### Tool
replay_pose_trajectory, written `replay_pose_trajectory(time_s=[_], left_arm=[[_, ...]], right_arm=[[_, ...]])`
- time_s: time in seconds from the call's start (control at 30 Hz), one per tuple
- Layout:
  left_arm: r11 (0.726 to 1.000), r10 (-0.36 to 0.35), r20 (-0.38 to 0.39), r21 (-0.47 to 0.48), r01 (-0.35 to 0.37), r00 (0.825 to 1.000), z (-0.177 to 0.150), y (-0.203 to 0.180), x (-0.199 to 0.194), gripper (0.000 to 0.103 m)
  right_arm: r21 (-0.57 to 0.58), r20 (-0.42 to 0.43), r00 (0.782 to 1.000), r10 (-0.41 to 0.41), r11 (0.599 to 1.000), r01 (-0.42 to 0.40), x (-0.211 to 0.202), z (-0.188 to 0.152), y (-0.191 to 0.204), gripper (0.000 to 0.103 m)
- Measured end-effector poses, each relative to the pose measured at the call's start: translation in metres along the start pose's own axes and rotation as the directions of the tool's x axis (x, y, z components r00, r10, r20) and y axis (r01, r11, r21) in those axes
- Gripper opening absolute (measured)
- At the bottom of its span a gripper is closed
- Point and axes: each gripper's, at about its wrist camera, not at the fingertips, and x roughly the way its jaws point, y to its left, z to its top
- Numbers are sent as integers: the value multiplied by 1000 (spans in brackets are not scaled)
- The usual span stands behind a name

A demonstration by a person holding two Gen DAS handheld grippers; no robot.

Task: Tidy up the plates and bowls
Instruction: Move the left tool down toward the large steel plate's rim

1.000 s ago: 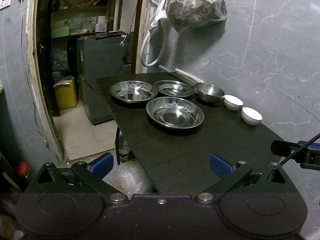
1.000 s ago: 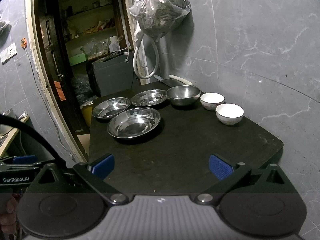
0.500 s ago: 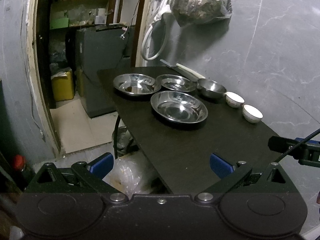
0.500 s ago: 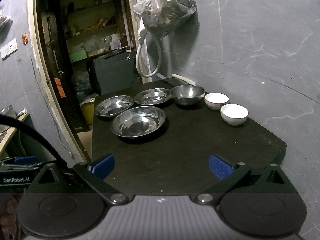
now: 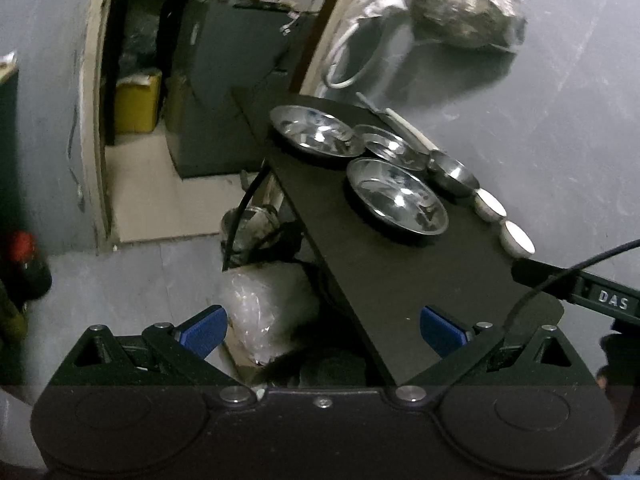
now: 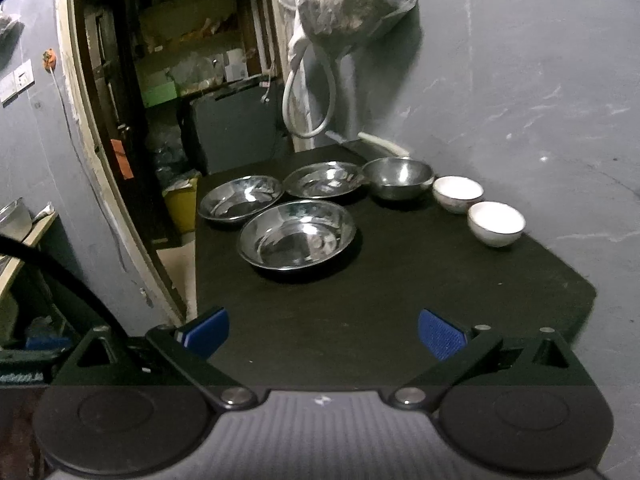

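On the dark table (image 6: 400, 300), all the dishes are sitting toward the far half, and none is being touched yet. Over the last second the left view is swinging and tilting: the table, which a second ago was filling the middle of that view, is now running off diagonally to the right, with floor and a plastic bag (image 5: 272, 312) under the near left edge showing instead. The right view is changing only slightly, drawing a little closer to the dishes. I am reading this as the approach just beginning, with the right side better lined up than the left.

The largest piece, the near steel plate (image 6: 297, 235), is lying closest to the middle of the table. Behind it, toward the far left corner, the far-left steel plate (image 6: 241, 197) and the far-middle steel plate (image 6: 325, 179) are nearly touching rim to rim. The steel bowl (image 6: 398, 174) is standing beside them near the far edge. Along the right edge, two white bowls (image 6: 496, 222) are sitting just beside each other.

The left gripper (image 5: 322, 326) is hanging wide apart and empty off the near left corner. The right gripper (image 6: 323, 330) is also spread wide, empty, above the near edge.
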Motion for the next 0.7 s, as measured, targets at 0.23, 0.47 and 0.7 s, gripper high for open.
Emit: replay_pose_trajectory(time_s=[0.23,0.47,0.7], left_arm=[[997,-59,-59,-57,56,997,28,44,27,102],[999,20,-138,42,-15,990,88,76,71,102],[981,148,-155,146,-126,977,186,93,130,102]], right_arm=[[-33,-18,999,47,998,-48,40,15,30,103],[13,19,999,46,999,-46,97,39,49,103],[85,39,999,-33,996,30,157,69,67,103]])
